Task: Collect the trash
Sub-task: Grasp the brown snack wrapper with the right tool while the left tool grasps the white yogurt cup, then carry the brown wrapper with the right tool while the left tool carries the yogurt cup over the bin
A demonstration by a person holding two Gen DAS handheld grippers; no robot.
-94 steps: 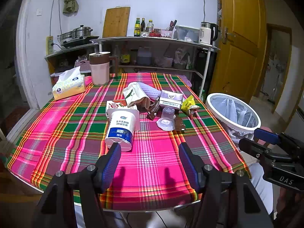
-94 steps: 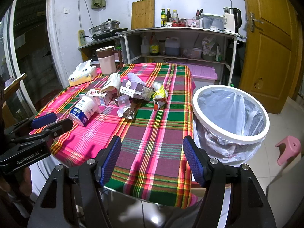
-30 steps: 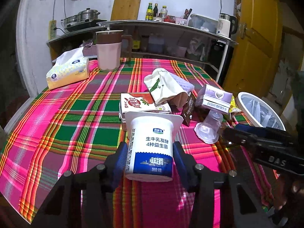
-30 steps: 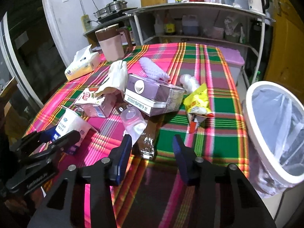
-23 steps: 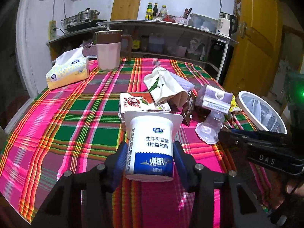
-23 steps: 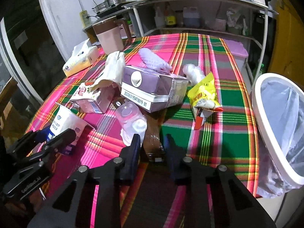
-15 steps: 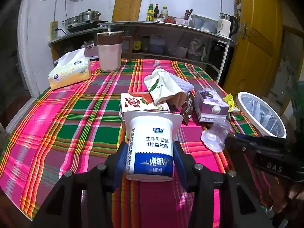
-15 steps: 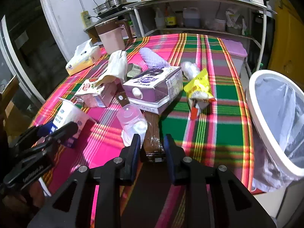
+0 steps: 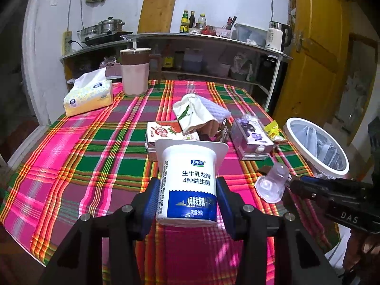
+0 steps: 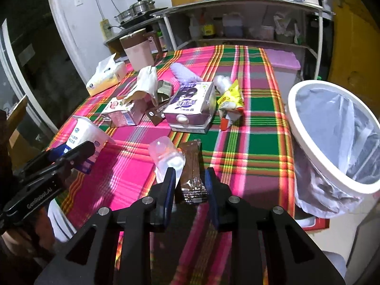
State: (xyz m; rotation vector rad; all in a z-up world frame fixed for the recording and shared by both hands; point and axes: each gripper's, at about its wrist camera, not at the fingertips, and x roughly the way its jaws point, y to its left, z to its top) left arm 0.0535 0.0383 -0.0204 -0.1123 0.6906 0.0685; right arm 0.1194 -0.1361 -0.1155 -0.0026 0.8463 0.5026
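I am holding the brown wrapper [image 10: 192, 169] clamped in the right hand-held gripper [image 10: 190, 185], its length pointing far; the bin [image 10: 332, 128] is lying right.

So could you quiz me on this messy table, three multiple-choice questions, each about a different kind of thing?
1. Where is the white bin?
A. on the shelf
B. beside the table's edge
C. under the tissue box

2. What colour is the milk carton lying flat mid-table?
A. purple
B. orange
C. black

3. What is the left claw doing?
A. hanging empty
B. gripping a tissue
C. gripping a yogurt cup

Answers: 1 B, its rim stands next to the cloth's edge. 2 A, its printed face is purple. 3 C, both blue pads press the cup's sides.
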